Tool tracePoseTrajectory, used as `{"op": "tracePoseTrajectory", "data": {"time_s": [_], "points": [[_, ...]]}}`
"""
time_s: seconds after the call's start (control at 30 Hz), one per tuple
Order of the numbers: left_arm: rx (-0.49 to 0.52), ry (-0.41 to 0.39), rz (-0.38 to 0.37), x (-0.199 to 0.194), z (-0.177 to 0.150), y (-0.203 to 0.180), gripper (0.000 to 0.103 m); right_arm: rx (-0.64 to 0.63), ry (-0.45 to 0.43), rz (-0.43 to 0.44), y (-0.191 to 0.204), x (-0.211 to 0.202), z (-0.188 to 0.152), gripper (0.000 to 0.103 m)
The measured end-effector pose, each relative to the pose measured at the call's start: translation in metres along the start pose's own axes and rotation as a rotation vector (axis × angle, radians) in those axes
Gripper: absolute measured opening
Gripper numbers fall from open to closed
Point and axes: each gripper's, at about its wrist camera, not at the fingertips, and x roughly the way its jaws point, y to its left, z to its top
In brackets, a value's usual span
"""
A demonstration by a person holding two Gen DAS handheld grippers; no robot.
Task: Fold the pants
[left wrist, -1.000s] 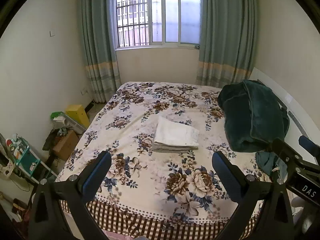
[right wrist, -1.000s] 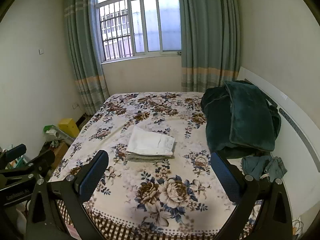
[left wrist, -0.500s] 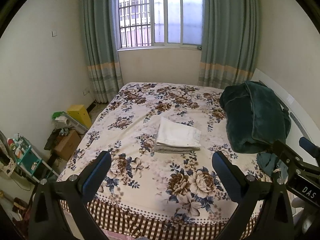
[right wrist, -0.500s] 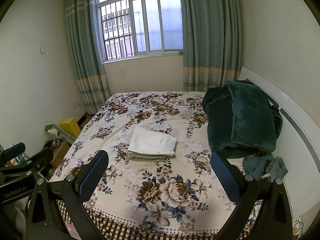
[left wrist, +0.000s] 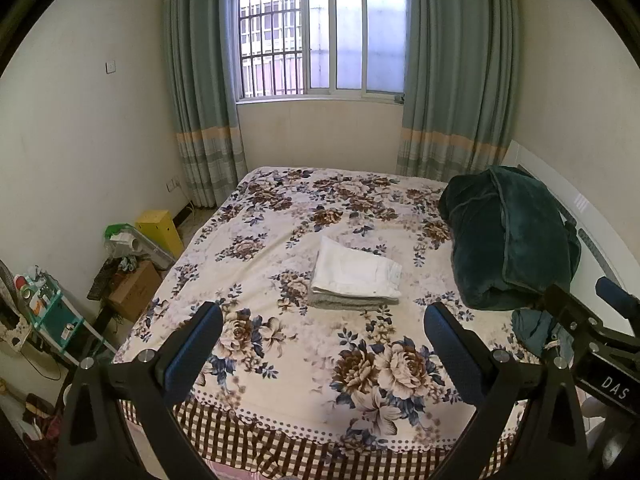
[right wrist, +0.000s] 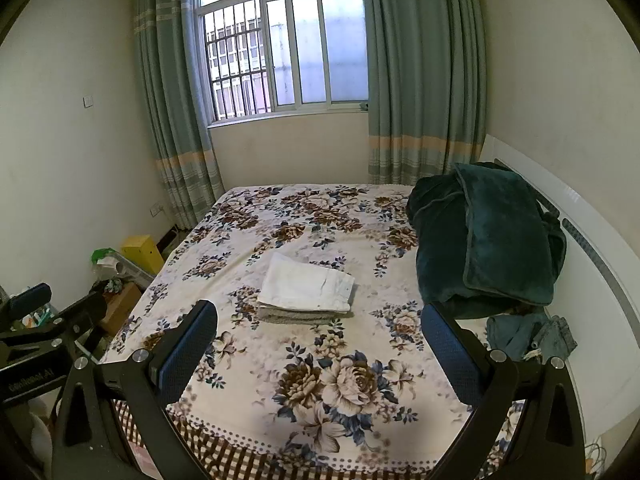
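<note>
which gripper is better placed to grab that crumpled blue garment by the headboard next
Right hand-held gripper, probably: the blue garment lies just beyond its right finger. The left one sits farther across. Both are open.

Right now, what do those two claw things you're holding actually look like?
Both the left gripper and right gripper are black angular frames with silver bolts. Their fingers carry textured dark-blue pads. White lettering marks each body. No cables or sleeves show.
</note>
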Motion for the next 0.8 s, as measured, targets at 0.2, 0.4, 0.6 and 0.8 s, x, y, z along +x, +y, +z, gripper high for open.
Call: {"op": "tracePoseTrajectory", "data": {"time_s": [0.2,0.4,0.6,0.8], "points": [[-0.001,-0.002,0.0,-0.0015,0.0039,-0.0015,0.103,-0.002,0.002,0.007,0.0012,0.0028,0.0035,0.103],[-0.002,0.002,0.003,-0.003,0.0055,-0.0033,0.103,-0.004,0.001,0.009,0.002,0.0033,0.0034,0.103],[-0.005,0.001,0.006,-0.0037,0.0061,-0.0039,0.103,-0.003,0.005,0.01,0.002,0.0052,0.0036,0.103],[-0.011,0.004,0.006,-0.0078,0.0062,-0.0058,0.103,0.0,0.007,0.014,0.0051,0.0044,0.0041,0.103]]}}
